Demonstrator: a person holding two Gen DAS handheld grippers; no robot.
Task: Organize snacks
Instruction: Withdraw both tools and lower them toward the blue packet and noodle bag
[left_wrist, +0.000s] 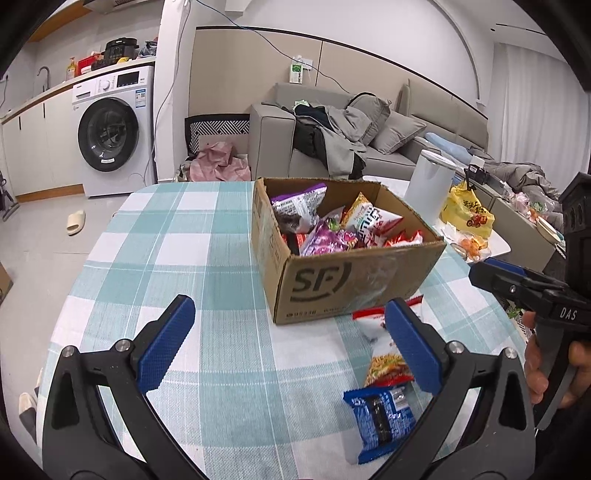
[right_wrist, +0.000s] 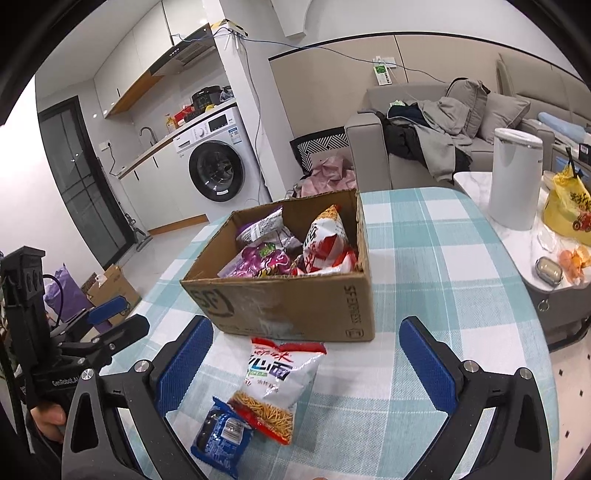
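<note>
A white noodle snack bag (right_wrist: 275, 384) and a blue cookie packet (right_wrist: 221, 437) are lying touching each other on the checked bench (right_wrist: 424, 266), just in front of the cardboard box (right_wrist: 295, 306) holding more snack bags. The right claw (right_wrist: 306, 362) is hovering released above the white bag, while the left claw (left_wrist: 291, 343) is hanging released beside both packets, gripping nothing.

Right hand-held gripper (right_wrist: 306, 363) spread over white noodle packet (right_wrist: 275, 384), blue packet (right_wrist: 221, 437), cardboard box (right_wrist: 295, 306) beyond
</note>
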